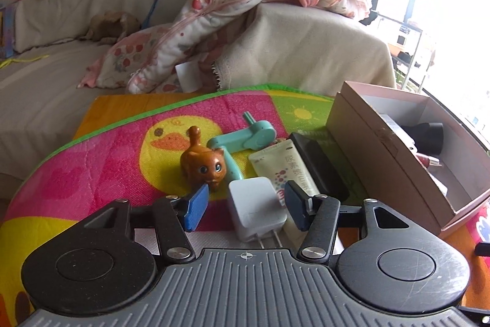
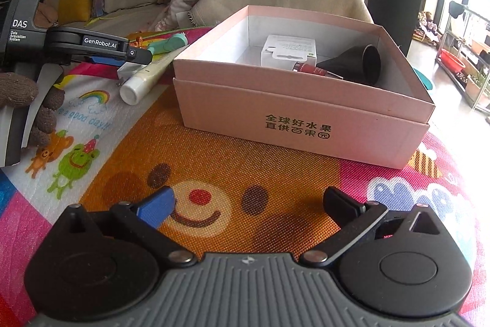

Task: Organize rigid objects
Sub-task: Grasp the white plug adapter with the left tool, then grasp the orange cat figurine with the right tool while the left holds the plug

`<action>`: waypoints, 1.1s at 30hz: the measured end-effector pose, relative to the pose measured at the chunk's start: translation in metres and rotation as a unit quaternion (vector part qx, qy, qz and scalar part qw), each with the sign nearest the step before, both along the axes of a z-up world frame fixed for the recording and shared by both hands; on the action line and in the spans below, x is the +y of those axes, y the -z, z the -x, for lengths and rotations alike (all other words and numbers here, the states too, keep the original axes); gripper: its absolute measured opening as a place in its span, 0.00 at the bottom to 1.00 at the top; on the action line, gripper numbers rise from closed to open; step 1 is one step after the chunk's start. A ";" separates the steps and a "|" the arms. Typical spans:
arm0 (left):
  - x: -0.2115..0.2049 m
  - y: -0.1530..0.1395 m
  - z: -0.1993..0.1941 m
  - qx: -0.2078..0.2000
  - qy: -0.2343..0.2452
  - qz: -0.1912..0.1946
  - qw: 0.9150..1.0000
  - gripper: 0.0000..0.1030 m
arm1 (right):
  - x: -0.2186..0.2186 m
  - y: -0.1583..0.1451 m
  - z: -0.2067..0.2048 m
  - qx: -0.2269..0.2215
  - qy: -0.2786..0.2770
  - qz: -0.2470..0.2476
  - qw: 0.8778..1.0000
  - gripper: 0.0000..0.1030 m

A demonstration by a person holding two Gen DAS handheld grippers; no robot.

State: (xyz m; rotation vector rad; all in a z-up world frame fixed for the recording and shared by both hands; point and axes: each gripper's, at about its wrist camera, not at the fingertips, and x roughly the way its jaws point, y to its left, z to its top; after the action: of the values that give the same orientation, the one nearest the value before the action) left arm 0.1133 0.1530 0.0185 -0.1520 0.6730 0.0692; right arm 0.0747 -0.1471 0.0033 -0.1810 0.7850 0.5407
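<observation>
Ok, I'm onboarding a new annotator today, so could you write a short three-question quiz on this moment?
1. True or false: the white charger lies between the open fingers of the left gripper.
2. Which is already inside the pink box? A) the cat figurine B) the black funnel-shaped nozzle C) the cream tube
3. Fill in: the right gripper is open and holds ____.

Key: 1 true; 2 B; 3 nothing
</observation>
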 end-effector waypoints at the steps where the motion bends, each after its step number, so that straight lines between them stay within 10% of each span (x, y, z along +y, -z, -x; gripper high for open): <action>1: 0.002 0.001 0.001 0.000 0.000 0.004 1.000 0.57 | 0.000 0.000 0.000 0.000 -0.001 -0.001 1.000 1.00; 5: 0.001 0.003 0.006 0.000 0.018 0.004 1.000 0.38 | 0.001 0.000 0.001 -0.003 -0.001 0.001 1.000 1.00; 9: -0.001 0.008 0.015 -0.015 0.031 -0.012 0.999 0.37 | 0.002 -0.002 0.001 -0.003 -0.001 0.005 1.000 1.00; 13: 0.001 0.004 0.045 -0.020 0.040 -0.009 0.999 0.37 | 0.012 -0.021 0.005 -0.030 -0.022 0.013 0.999 0.79; 22: 0.012 0.011 0.112 -0.029 0.038 0.018 0.999 0.38 | 0.115 -0.107 -0.030 -0.109 -0.108 -0.037 0.988 0.79; 33: 0.022 0.016 0.116 -0.032 0.025 0.049 0.998 0.39 | 0.268 -0.052 -0.105 -0.040 -0.160 0.045 0.985 0.56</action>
State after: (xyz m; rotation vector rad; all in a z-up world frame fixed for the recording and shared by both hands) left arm -0.0026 0.1750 0.0029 -0.2315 0.6159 -0.0162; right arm 0.1794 0.1207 0.0550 -0.4145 0.7056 0.7973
